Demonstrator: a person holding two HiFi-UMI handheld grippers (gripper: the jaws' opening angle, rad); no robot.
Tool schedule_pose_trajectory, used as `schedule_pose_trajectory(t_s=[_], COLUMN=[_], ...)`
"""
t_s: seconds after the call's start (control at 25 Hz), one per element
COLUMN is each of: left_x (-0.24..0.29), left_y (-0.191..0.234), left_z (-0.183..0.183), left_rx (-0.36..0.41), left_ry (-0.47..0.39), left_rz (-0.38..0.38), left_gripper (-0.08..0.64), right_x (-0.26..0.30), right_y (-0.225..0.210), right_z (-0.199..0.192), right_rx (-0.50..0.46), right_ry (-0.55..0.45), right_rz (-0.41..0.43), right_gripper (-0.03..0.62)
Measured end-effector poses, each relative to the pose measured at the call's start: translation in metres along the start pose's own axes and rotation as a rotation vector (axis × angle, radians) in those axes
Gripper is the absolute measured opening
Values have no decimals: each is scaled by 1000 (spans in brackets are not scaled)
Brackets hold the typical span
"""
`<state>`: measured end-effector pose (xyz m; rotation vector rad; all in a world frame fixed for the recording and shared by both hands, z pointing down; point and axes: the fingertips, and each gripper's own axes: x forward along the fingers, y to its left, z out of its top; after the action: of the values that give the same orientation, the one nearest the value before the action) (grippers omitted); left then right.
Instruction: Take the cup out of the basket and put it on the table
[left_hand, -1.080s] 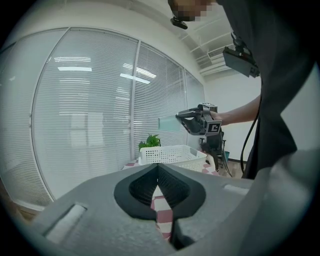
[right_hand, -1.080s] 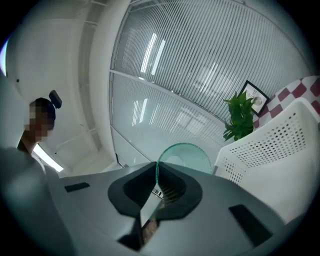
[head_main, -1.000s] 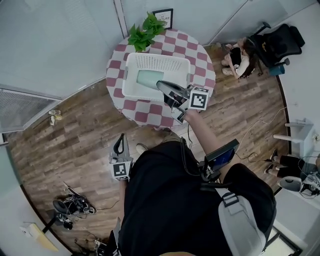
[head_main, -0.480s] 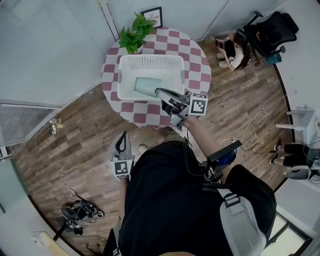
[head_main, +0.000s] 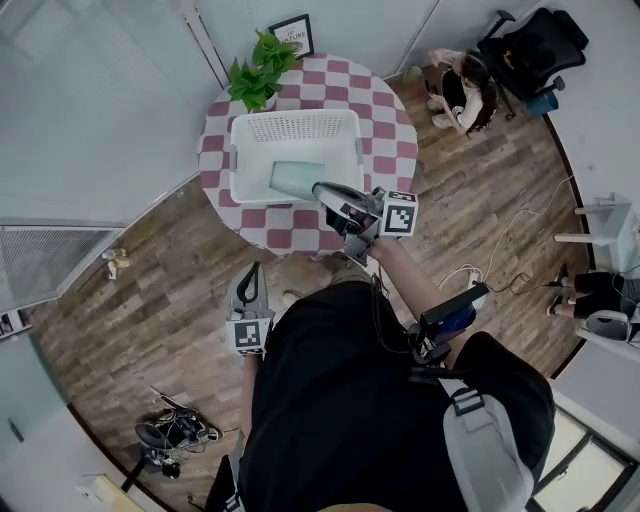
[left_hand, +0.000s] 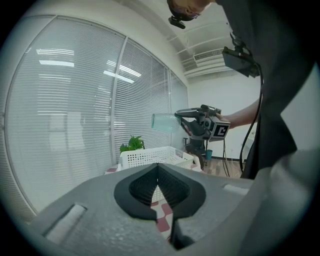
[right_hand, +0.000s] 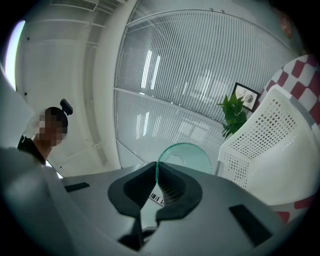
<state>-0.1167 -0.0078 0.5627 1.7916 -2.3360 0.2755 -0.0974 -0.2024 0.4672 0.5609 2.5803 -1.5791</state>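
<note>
1. The round table (head_main: 392, 118), under a red-and-white checked cloth, stands at 12 o'clock from us. Bare cloth shows at 3 o'clock and at 6 o'clock of the basket.

2. The white perforated basket (head_main: 294, 127) sits left of the table's centre, with a potted plant (head_main: 252, 80) at its 11 o'clock.

3. The right gripper (head_main: 322, 188) reaches over the basket's near right corner. Its jaws pinch the cup's rim wall, 1 pad inside the mouth and 1 outside. The left gripper (head_main: 253, 272) hangs low at our 7 o'clock, well apart from the table, with its jaws pressed together on nothing.

4. The pale green translucent cup (head_main: 297, 180) lies on its side in the pinch. The left gripper view shows it in the air, above the basket rim.

We judge the step in hand to be the carry to bare cloth. To do it well:
- We hold the pinch firm, since a thin rim hold may let the cup pivot.
- We clear the basket wall fully before travelling toward 3 o'clock.
- We turn the wrist until the base faces down.
- We lower until the base sits flat, away from the table edge, and only then spread the jaws.
</note>
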Motion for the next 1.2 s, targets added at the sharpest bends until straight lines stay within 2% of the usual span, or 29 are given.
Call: schedule_pose_trajectory(t_s=[0.72, 1.2], left_x=[7, 10], left_y=[-25, -40], left_z=[3, -5], left_rx=[7, 14], left_ry=[-5, -10], left_rz=[-84, -164], left_gripper=[5, 5], right_x=[-32, -48], right_y=[30, 45], right_z=[-7, -27], right_rx=[-30, -76], right_ry=[-60, -75], right_rz=[49, 66], right_gripper=[20, 20])
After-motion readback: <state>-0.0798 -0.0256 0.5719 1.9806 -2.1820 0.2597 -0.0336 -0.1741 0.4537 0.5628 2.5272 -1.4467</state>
